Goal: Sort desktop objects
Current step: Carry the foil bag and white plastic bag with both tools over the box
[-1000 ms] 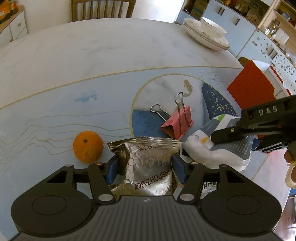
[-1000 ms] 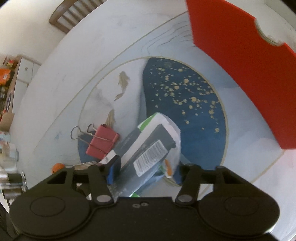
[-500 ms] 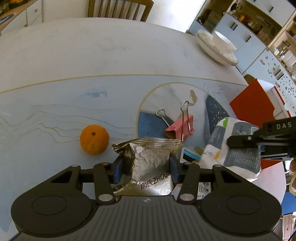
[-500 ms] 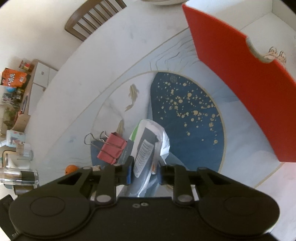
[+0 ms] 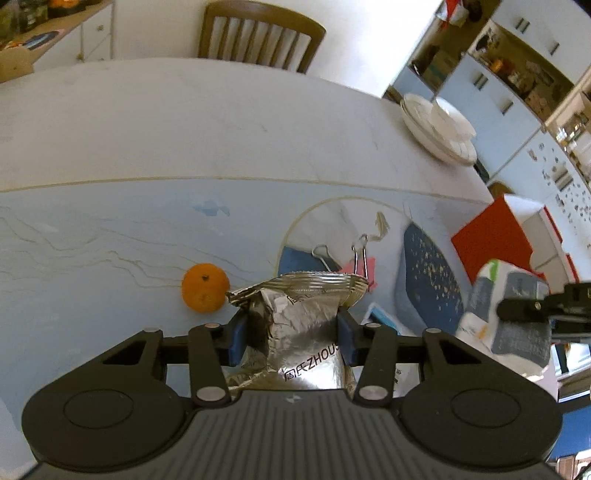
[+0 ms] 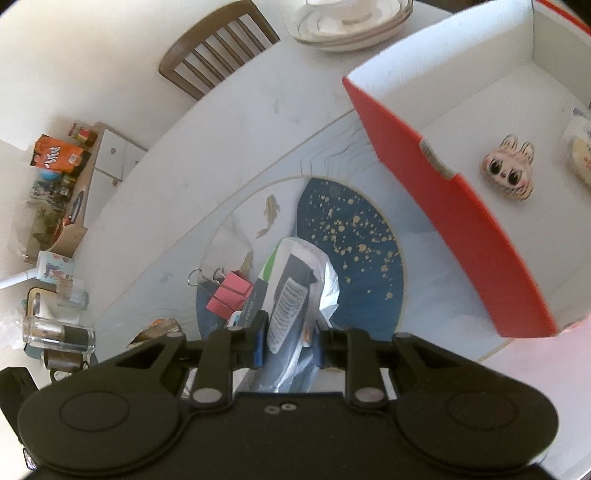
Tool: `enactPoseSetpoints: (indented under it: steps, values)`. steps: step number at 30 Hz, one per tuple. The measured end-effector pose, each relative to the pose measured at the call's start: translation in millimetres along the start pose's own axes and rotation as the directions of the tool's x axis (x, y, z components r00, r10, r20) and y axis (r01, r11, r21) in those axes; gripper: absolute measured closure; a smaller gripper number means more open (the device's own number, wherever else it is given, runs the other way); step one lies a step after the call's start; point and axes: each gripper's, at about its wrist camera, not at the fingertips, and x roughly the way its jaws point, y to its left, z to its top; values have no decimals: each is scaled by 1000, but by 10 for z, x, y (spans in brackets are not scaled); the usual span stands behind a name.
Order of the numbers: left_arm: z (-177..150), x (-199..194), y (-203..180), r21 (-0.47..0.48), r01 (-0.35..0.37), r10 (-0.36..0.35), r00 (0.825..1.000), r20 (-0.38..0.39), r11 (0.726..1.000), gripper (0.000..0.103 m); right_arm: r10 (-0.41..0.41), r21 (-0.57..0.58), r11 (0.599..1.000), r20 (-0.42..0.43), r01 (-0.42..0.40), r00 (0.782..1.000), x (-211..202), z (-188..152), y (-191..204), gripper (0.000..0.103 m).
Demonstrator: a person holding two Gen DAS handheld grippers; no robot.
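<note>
Our left hand-held gripper (image 5: 290, 334) is squeezing a shiny silver snack bag (image 5: 301, 321). The blue pads (image 5: 236, 338) press on both sides of the bag, and the bag is crinkled in the middle where they pinch it. The top of the bag sticks up past the pads.

Just beside the bag, on its left, a small orange (image 5: 205, 288) sits on the surface (image 5: 147, 147). Behind the bag lies a pink binder clip (image 5: 360, 264) with its wire handles pointing away from us.

Our right hand-held gripper (image 6: 290, 341) is closed tight on a white tissue pack (image 6: 299, 284) with a dark label and a green edge. The pack pokes out in front of the gripper, over the dark blue patch with gold spots (image 6: 354, 251) that is painted on the surface. In the left view we see this same pack off at the right side, held up in the air above the surface.

To the right of the pack stands a red box (image 6: 454, 206) with white insides. It is near the pack but not touching it. Inside the box lies a little bunny face toy (image 6: 508, 171). Another thing peeks in at the right edge of the box, but we cannot tell what it is.

At the far side of the surface we see a stack of white plates (image 5: 439, 133) and, behind it, a wooden chair (image 5: 258, 35).
</note>
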Motion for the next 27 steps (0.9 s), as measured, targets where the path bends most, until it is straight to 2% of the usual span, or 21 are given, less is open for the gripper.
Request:
enactPoseSetpoints:
  steps: [12,19,27]
  values:
    - [142,-370,-288,-11,21,-20,996,88,1000,57,62,-61,996,38,-59,997,-610,152,-169,80]
    - [224,-413,-748,37,63,-66,993,94,997,57,64,-78,995,86,-57,994,-952,339,-403,80]
    - [251,-276,-1426,108,112,-119,991,63,988,57,6,-105,995,103,5,995,-1244,525,-773,80]
